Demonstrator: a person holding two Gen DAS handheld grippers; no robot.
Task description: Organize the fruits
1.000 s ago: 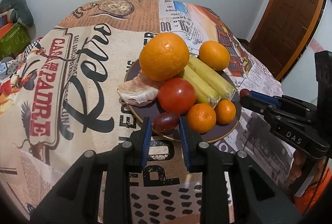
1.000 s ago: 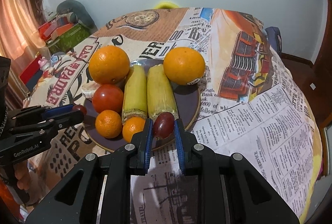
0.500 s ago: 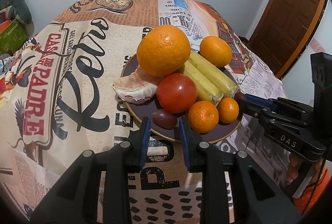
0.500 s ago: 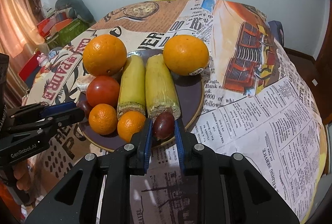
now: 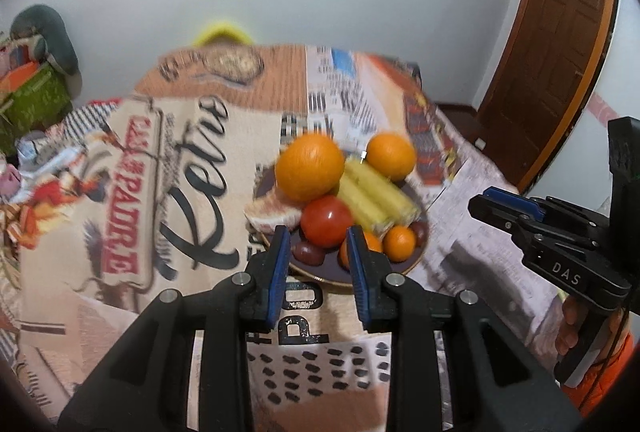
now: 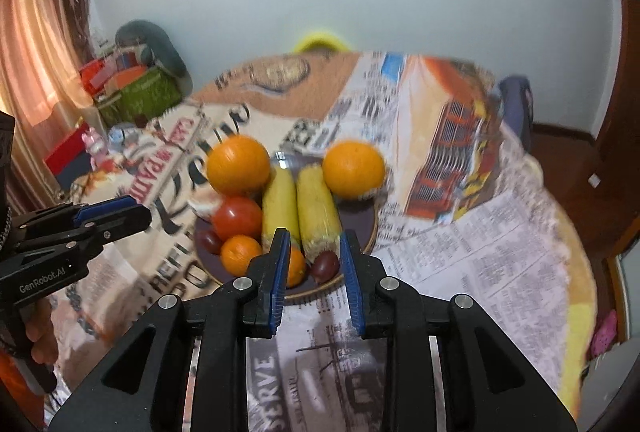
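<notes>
A dark plate point(image 5: 320, 274) point(image 6: 362, 228) on the printed tablecloth holds two large oranges point(image 5: 310, 167) point(image 6: 353, 169), two peeled bananas point(image 5: 374, 198) point(image 6: 316, 210), a tomato point(image 5: 326, 220) point(image 6: 237, 218), small mandarins point(image 5: 399, 242) point(image 6: 240, 253), a peeled citrus piece point(image 5: 272, 214) and two dark grapes point(image 5: 308, 252) point(image 6: 325, 264). My left gripper point(image 5: 318, 260) is open and empty, raised in front of the plate's near-left rim. My right gripper point(image 6: 313, 259) is open and empty, raised in front of the plate's near-right rim. Both views are blurred.
The table is covered by a newspaper-print cloth point(image 5: 192, 168) point(image 6: 460, 252). A yellow chair back point(image 5: 222, 32) stands behind it. Boxes and clutter point(image 6: 128, 88) sit at the left. A wooden door point(image 5: 560, 72) is at the right.
Both grippers have opened, each leaving its grape on the plate, and have lifted up and back from the plate.
</notes>
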